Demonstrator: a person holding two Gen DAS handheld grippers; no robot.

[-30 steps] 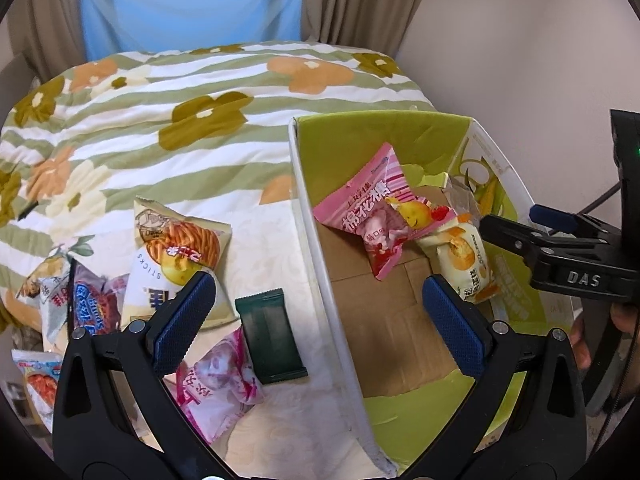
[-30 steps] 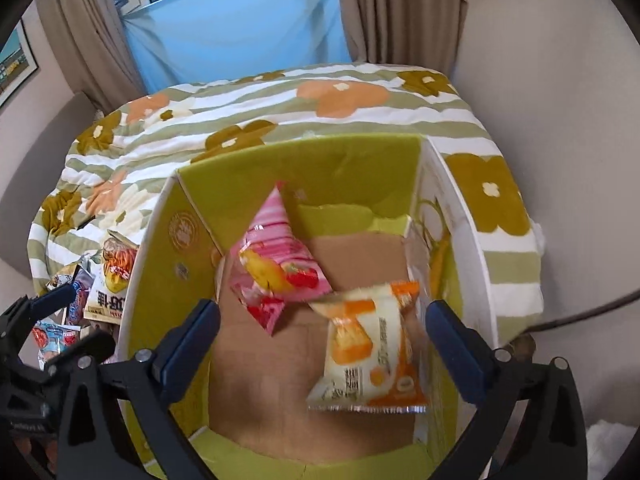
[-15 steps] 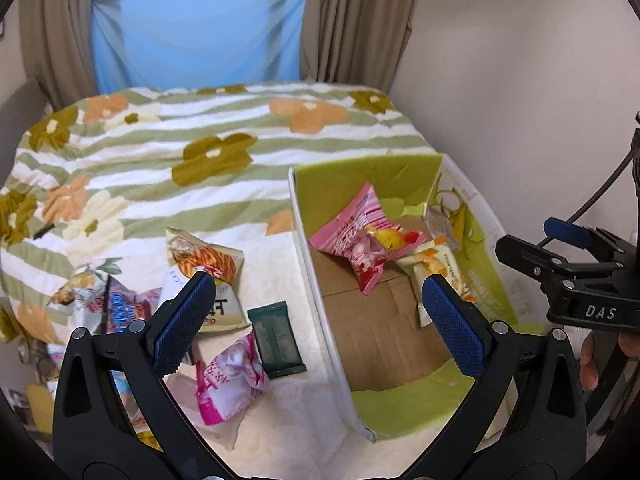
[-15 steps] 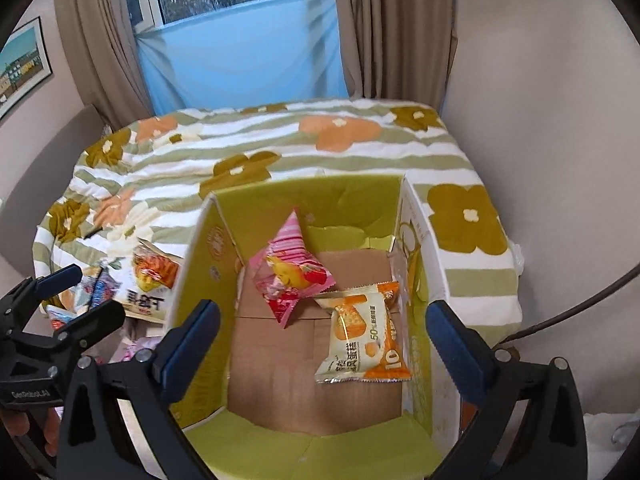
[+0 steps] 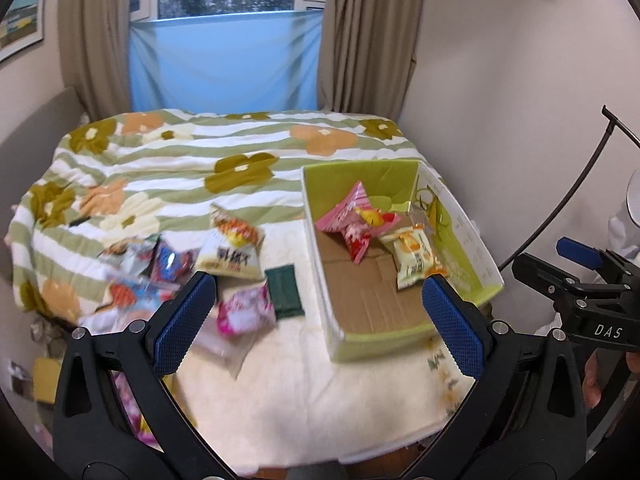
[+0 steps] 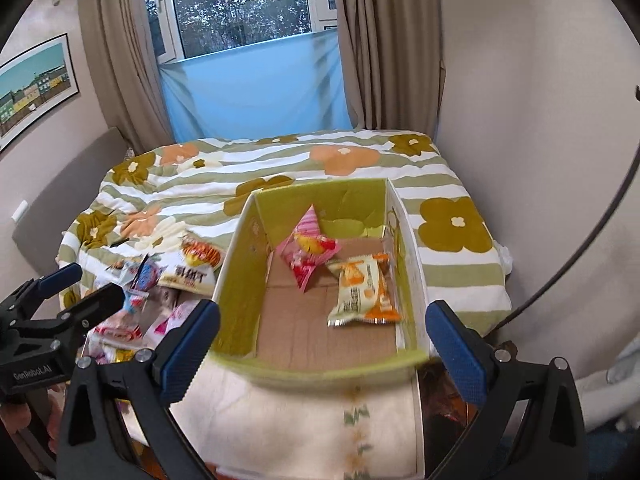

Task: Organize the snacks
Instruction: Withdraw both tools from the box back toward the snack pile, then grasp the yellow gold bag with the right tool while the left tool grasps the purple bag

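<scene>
Spreading under everything, the striped floral bed quilt (image 5: 240,148) carries my green-lined cardboard box (image 6: 404,220), which already holds a pink wrapper packet (image 6: 306,252) and an orange-and-cream packet (image 6: 360,292). Loose snack packets (image 5: 232,252) lie heaped left of it. My left claw (image 5: 316,320) and right claw (image 6: 320,344) both hang released, empty. Slippery wrappers could slide from a shallow pinch. Only the left view shows the dark green bar (image 5: 285,291).
</scene>
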